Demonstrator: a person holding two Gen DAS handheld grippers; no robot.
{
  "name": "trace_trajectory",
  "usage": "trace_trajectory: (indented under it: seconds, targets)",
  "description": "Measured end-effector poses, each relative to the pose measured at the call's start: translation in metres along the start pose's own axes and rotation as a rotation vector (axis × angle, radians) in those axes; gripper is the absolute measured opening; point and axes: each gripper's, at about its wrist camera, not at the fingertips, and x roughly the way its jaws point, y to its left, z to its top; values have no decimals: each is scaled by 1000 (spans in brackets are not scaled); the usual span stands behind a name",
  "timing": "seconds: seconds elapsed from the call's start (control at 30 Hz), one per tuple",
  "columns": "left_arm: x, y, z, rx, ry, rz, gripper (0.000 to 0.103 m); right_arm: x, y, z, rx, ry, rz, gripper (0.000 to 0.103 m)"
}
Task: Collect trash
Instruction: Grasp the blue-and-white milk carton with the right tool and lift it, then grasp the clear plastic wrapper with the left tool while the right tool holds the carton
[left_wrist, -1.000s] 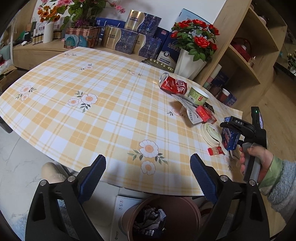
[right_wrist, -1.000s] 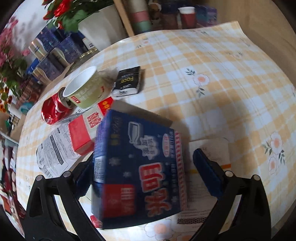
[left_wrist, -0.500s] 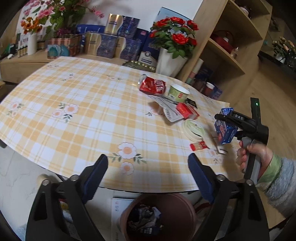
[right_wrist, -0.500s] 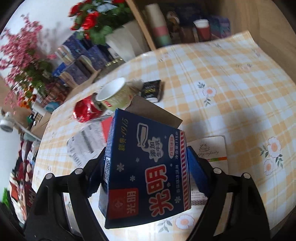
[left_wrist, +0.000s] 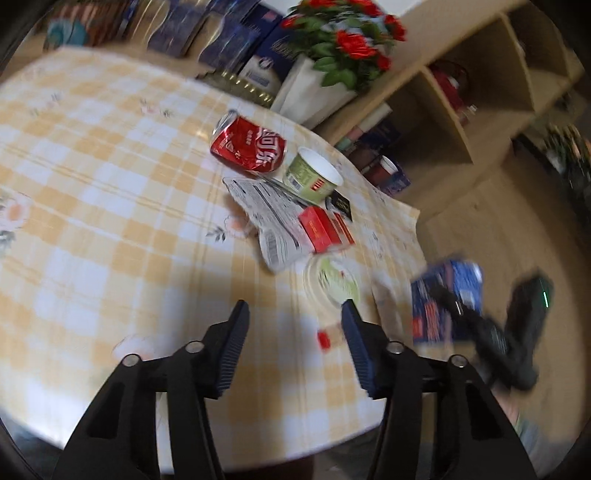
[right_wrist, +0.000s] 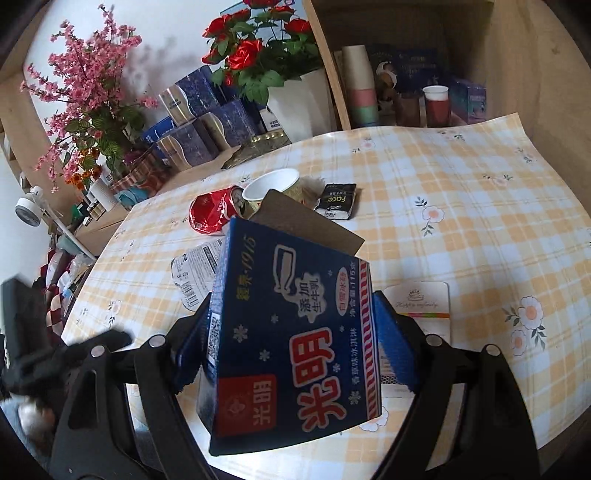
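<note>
My right gripper (right_wrist: 291, 343) is shut on a blue ice-cream carton (right_wrist: 291, 332), held above the table's near edge; carton (left_wrist: 447, 299) and gripper show blurred at right in the left wrist view. My left gripper (left_wrist: 295, 343) is open and empty over the yellow checked table (left_wrist: 110, 221). Ahead of it lie a crushed red can (left_wrist: 249, 146), a green cup (left_wrist: 314, 177), a white wrapper (left_wrist: 269, 218), a red box (left_wrist: 319, 229), a round lid (left_wrist: 334, 282) and a small red-capped item (left_wrist: 327, 338).
A black tissue pack (right_wrist: 338, 201) and a white card (right_wrist: 421, 306) lie on the table. A white vase of red roses (left_wrist: 314, 88), blue boxes (right_wrist: 199, 110) and pink flowers (right_wrist: 88, 96) stand at the back. A wooden shelf unit (left_wrist: 480, 92) is at the right.
My left gripper has swung forward and right over the table, so the bin below has left view. My right gripper has lifted the carton and drawn it back toward the table edge.
</note>
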Motion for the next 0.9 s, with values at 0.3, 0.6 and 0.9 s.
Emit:
trace_trajectory:
  seconds: [0.3, 0.6, 0.9]
  targets:
    - [56, 38, 55, -182, 23, -51, 46, -2, -19, -8, 49, 22, -21, 81]
    - [93, 53, 68, -238, 92, -74, 28, -12, -23, -10, 48, 25, -35, 81]
    - [52, 26, 57, -99, 47, 50, 25, -18, -24, -23, 57, 47, -28, 81]
